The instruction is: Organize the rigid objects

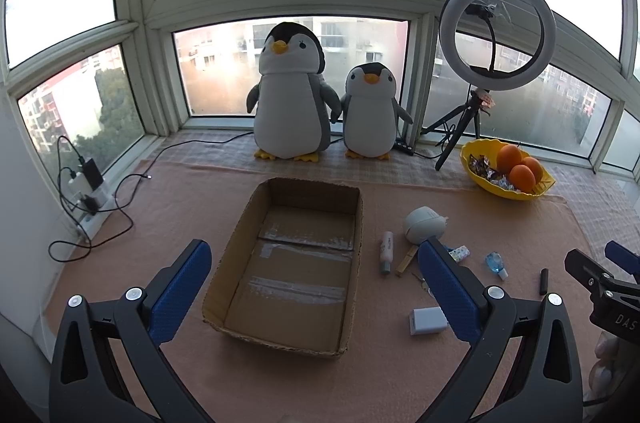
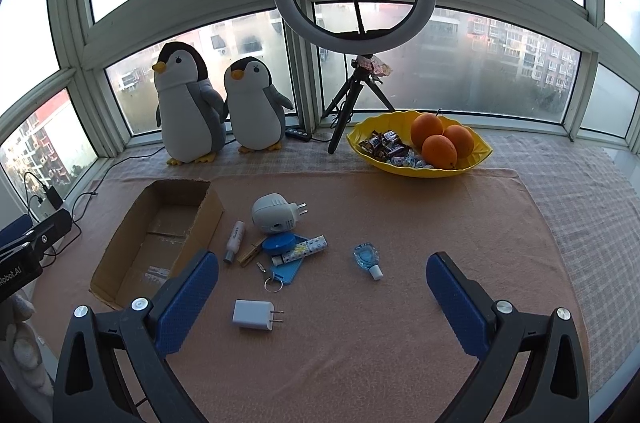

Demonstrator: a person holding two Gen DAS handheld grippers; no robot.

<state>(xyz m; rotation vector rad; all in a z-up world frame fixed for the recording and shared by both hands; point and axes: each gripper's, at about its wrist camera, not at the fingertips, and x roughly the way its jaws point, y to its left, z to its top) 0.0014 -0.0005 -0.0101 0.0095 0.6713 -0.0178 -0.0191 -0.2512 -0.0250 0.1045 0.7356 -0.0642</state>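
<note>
Left wrist view: left gripper (image 1: 316, 287) is held wide open and empty above the cardboard box (image 1: 236, 243), presumably kept there as the drop target; the box is seen bare inside

Right wrist view: right gripper (image 2: 322, 287) is spread wide, nothing gripped, aimed at the clutter right of the box: white charger (image 2: 253, 315) nearest, blue bottle (image 2: 366, 257), plug-in device (image 2: 274, 213) further back, all likely laid out for pick-up
</note>
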